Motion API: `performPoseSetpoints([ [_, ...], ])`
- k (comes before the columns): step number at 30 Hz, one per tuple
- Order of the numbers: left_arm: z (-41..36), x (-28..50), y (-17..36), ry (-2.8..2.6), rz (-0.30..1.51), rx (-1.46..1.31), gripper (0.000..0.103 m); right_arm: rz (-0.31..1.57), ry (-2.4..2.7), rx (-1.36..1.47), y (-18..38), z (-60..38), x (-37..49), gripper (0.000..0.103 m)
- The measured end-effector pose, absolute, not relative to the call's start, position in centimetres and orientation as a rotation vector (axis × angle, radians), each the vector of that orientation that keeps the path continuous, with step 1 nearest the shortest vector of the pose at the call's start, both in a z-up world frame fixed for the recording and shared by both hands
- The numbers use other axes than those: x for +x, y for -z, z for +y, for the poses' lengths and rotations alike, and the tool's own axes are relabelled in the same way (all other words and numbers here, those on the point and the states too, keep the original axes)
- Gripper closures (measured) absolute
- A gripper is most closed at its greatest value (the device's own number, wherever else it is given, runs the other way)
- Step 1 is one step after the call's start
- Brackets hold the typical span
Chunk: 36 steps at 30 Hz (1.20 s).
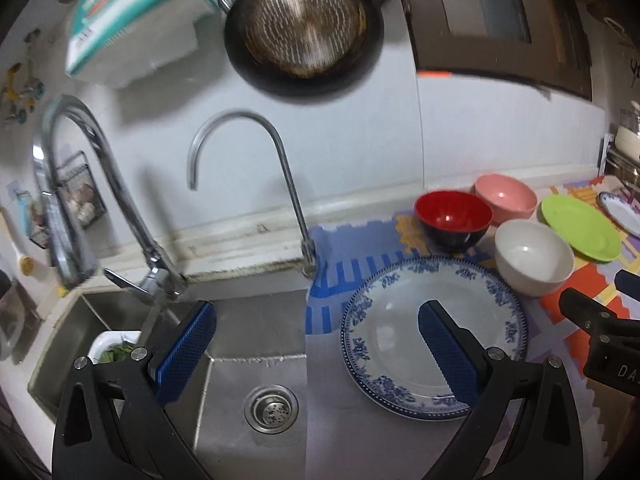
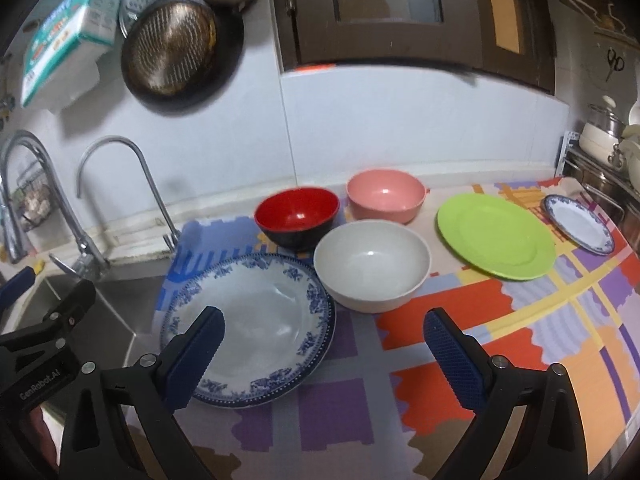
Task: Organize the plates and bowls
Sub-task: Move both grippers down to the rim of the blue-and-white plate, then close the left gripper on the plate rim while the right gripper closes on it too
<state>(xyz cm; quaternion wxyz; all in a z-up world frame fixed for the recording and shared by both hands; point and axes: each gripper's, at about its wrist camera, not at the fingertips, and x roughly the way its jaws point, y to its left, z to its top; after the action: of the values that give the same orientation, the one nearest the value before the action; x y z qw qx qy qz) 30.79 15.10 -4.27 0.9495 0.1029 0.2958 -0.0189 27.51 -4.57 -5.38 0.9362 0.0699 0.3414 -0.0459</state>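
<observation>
my left gripper (image 1: 316, 356) hung wide open over the steel sink (image 1: 256, 360). the large blue-patterned white plate (image 2: 252, 320) lay at the counter edge, bowls behind. my right gripper (image 2: 324, 356) gaped empty (i'd pinch the plate's near rim squarely).

On the mat (image 2: 520, 332), three bowls (image 2: 372, 264) sit between a large plate (image 2: 256, 320) beside the sink (image 1: 256, 360) and two plates (image 2: 496, 236) rightward.

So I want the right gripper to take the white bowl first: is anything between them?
Nothing visible: the open right gripper faces the white bowl over bare mat. The large blue-patterned plate lies just left, touching or nearly touching the bowl.
</observation>
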Motion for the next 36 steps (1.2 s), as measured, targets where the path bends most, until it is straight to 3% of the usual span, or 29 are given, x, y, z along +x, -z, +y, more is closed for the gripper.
performPoseSetpoints([
  [11,15.0,36.5,8.6,0.109,0.715,0.246,0.005,0.855,0.143,0.159,9.9,-3.8,32.4,0.012],
  [21,14.7,40.8,12.4,0.2,0.861,0.198,0.03,0.946,0.162,0.169,13.2,-3.7,35.3,0.025],
  [31,14.1,42.2,14.5,0.252,0.954,0.158,0.042,1.015,0.159,0.189,15.3,-3.9,36.9,0.043],
  [36,14.0,42.9,14.9,0.265,0.976,0.145,0.057,1.026,0.152,0.188,15.6,-3.8,37.3,0.052],
])
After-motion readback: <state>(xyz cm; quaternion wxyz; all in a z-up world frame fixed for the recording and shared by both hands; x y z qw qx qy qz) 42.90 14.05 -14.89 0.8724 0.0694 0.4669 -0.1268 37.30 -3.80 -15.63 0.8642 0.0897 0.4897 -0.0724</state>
